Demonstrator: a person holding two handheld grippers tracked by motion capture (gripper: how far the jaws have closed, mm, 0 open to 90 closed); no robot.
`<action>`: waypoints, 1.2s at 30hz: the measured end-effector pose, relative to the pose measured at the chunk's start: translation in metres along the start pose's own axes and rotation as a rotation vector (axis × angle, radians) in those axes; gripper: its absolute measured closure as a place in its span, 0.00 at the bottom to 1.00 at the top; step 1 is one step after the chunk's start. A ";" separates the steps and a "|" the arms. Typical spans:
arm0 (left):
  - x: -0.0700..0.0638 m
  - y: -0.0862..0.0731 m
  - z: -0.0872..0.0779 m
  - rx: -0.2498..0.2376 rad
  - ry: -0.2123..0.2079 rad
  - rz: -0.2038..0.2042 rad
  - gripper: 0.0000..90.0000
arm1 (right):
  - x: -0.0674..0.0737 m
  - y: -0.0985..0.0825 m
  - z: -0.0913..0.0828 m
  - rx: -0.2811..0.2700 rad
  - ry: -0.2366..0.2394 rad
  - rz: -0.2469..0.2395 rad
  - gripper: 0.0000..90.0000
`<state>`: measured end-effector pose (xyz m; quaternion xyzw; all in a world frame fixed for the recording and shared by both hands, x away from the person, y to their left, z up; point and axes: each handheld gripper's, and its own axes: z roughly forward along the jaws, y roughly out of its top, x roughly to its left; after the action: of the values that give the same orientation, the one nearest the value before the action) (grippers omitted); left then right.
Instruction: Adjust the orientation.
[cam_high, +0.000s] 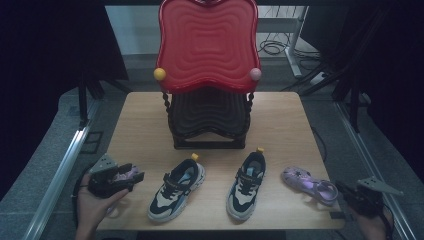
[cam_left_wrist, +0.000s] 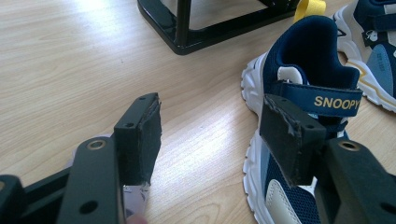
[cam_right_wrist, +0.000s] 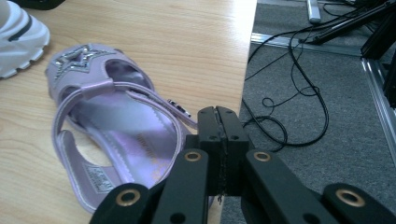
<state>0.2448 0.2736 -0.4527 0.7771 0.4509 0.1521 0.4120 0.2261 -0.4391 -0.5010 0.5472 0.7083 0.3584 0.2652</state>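
Scene: two navy-and-cream sneakers, left one (cam_high: 176, 189) and right one (cam_high: 246, 186), and two lilac sandals lie on the bench (cam_high: 140, 120) in front of a two-tier red rack (cam_high: 207, 45).
Left claw (cam_left_wrist: 210, 135): jaws spread apart with nothing between them, low over the bench, the left sneaker (cam_left_wrist: 299, 116) just beside its far jaw; a lilac sandal (cam_high: 122, 175) lies under this claw.
Right claw (cam_right_wrist: 218, 140): jaws pressed together on nothing, at the bench's right edge, just past the heel of the right sandal (cam_right_wrist: 107, 130).
Step, as I judge it: picking up footwear for the rack.
Doing it well: part the right claw first, then pinch the sandal's heel strap or side edge, not the loose buckle strap.
Left side: close on the sneaker's padded collar near the strap, squarely, so it lifts level.
Risk: the sandal sits close to the bench edge; a nudge could push it off.
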 end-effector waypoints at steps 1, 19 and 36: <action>0.000 0.000 0.000 0.000 0.000 -0.002 0.44 | 0.001 0.000 0.000 0.003 -0.005 -0.001 1.00; 0.002 -0.001 -0.003 -0.003 0.006 -0.005 0.44 | 0.010 -0.009 -0.008 0.032 0.024 0.006 1.00; 0.004 -0.002 -0.004 -0.008 0.008 -0.007 0.44 | 0.016 -0.010 -0.013 0.035 0.048 0.006 1.00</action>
<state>0.2435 0.2796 -0.4519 0.7731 0.4547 0.1558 0.4139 0.2062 -0.4282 -0.5011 0.5451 0.7190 0.3599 0.2375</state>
